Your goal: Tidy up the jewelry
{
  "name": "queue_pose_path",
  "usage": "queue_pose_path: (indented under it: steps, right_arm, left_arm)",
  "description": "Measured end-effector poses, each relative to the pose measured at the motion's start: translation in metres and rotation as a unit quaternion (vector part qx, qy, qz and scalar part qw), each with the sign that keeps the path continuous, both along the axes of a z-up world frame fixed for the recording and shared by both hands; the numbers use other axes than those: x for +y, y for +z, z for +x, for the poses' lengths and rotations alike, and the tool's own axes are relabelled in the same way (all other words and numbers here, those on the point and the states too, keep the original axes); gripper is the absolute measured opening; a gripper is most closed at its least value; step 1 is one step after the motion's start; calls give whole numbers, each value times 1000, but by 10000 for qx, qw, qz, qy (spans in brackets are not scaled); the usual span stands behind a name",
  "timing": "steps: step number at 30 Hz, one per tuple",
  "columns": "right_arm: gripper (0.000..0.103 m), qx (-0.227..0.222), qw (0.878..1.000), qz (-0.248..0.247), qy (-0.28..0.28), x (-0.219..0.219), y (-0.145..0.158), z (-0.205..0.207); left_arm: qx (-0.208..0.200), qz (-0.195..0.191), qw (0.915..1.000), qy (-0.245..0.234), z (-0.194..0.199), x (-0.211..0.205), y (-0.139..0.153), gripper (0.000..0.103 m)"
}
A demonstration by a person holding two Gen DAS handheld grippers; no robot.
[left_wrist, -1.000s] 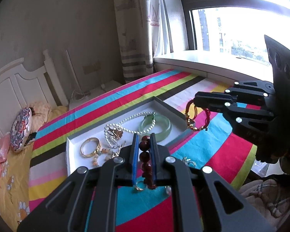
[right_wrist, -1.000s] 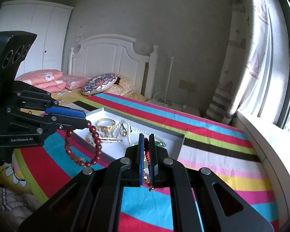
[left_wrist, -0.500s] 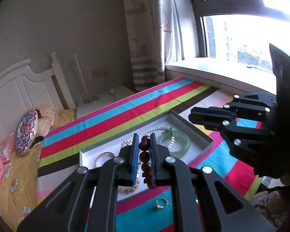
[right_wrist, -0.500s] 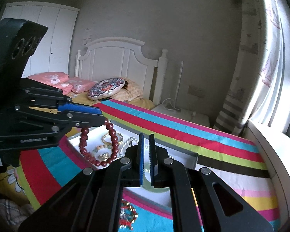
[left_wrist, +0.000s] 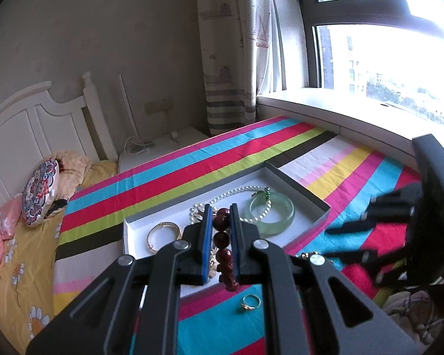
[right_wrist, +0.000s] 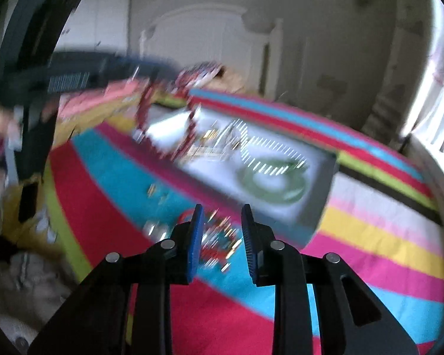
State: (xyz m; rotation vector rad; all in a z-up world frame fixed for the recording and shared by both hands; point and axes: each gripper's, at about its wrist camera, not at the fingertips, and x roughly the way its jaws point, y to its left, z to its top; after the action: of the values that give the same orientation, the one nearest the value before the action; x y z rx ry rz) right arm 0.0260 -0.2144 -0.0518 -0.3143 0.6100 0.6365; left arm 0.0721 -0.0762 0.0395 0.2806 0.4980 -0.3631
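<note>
Right view blurred; red cord bracelet [right_wrist: 219, 238] indistinct between right tool [right_wrist: 221, 230] jaws.

I see glossy dark-red beads [left_wrist: 222, 238], smooth and polished. The bangle [left_wrist: 270, 214] in the tray looks like translucent pale-green stone, shiny. Left of it a gold bracelet [left_wrist: 163, 234] gleams like metal. The tray [left_wrist: 151, 220] looks like matt white card. The striped cloth [left_wrist: 192, 171] underneath is matt woven fabric. My gripper fingers [left_wrist: 284, 281] look like matt black plastic.
</note>
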Motion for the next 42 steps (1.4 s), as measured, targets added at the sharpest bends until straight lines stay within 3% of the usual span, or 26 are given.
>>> queue_pose_path:
  steps: [8, 12, 16, 21, 26, 28, 35, 42]
  right_arm:
    - [25, 184, 9979, -486, 374, 21, -17, -10]
    - [25, -123, 9972, -650, 345, 28, -14, -16]
    - [24, -156, 9950, -814, 562, 43, -8, -14]
    - [22, 136, 9910, -1204, 574, 66, -18, -3]
    - [17, 645, 9907, -1141, 359, 65, -18, 13]
    - [6, 638, 9903, -1197, 296, 64, -18, 12]
    - [6, 486, 9977, -476, -18, 32, 1, 11]
    - [6, 143, 9987, 166, -466, -8, 48, 21]
  left_arm:
    - [-76, -2, 10000, -38, -7, -2, 3, 11]
    - [-66, 0, 10000, -54, -9, -3, 2, 11]
    - [-71, -21, 10000, -50, -9, -3, 2, 11]
    - [-73, -52, 10000, -38, -9, -1, 2, 11]
    - [-69, -61, 10000, -32, -9, -1, 2, 11]
    - [-61, -77, 10000, -16, -8, -1, 1, 11]
    - [-50, -92, 9999, 17, -9, -1, 1, 11]
    - [-73, -68, 9999, -17, -8, -1, 3, 11]
